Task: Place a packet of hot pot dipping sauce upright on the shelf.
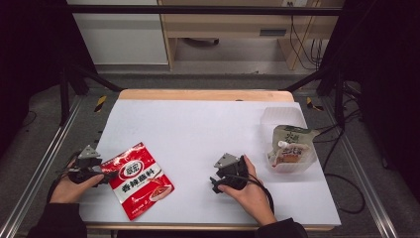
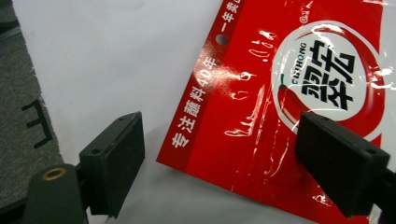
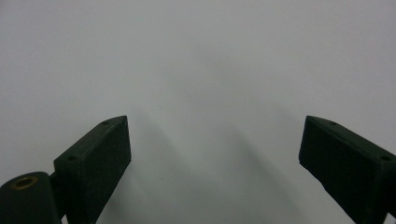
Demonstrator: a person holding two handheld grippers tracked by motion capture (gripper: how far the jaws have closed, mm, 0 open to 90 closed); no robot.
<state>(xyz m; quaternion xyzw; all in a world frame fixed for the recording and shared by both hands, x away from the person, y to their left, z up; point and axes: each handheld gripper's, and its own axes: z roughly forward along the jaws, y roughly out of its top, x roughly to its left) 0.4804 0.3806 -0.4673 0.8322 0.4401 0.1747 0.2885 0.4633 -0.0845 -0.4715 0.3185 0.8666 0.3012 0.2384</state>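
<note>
Overhead light whitens my counter [image 1: 198, 129] while the room around stays dark, glare streaks the red packet [image 2: 289, 93], and soft shadows trail blurrily from my right fingers [image 3: 100, 158].

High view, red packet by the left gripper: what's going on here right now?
A person is working at the white table with a gripper in each hand. The left gripper sits at the near edge of the red packet, which lies flat; its jaws stand wide, straddling the packet's corner without pressing on it. The right gripper rests open over bare table near the middle. Off to the right, a pale spouted pouch lies in a clear container. Nothing is lifted yet.
</note>
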